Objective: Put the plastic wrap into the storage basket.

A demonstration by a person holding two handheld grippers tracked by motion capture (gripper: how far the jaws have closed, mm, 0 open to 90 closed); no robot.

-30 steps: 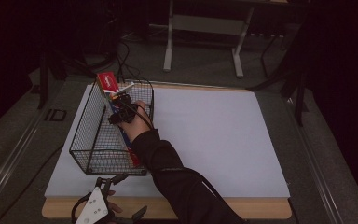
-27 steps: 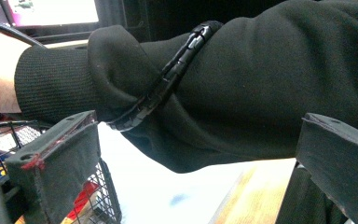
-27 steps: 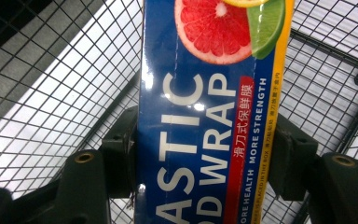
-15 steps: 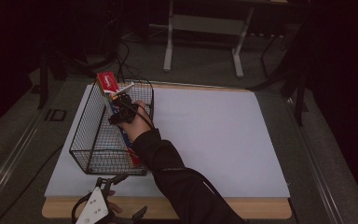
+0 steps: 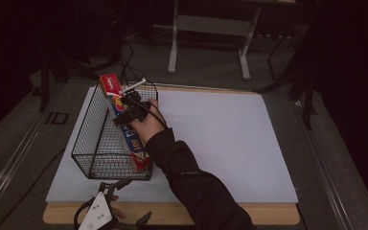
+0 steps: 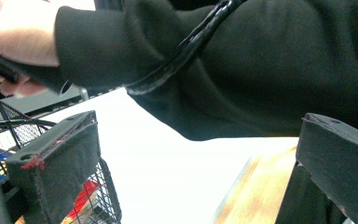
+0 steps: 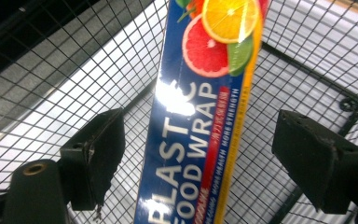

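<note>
Surface: white table [image 5: 220, 143] with a wooden edge, dark room around.
Basket: wire basket [image 5: 96, 139] at the table's left held a plastic wrap box [image 7: 200, 116], leaning on the right wall.
Right gripper [image 7: 196, 154]: jaws wide, straddling the box, gripping nothing.
Left gripper [image 6: 186, 177]: jaws apart, empty, at the near edge.

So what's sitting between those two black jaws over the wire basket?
In the right gripper view, the plastic food wrap box lies between the open jaws, with the wire basket behind it.

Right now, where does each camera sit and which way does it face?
High view: above the table, facing forward and down on the black wire basket; right forearm enters.
Left gripper view: on the left gripper, near the table edge, facing the right sleeve.
Right gripper view: on the right gripper, facing the blue plastic food wrap box.
All share the basket.
</note>
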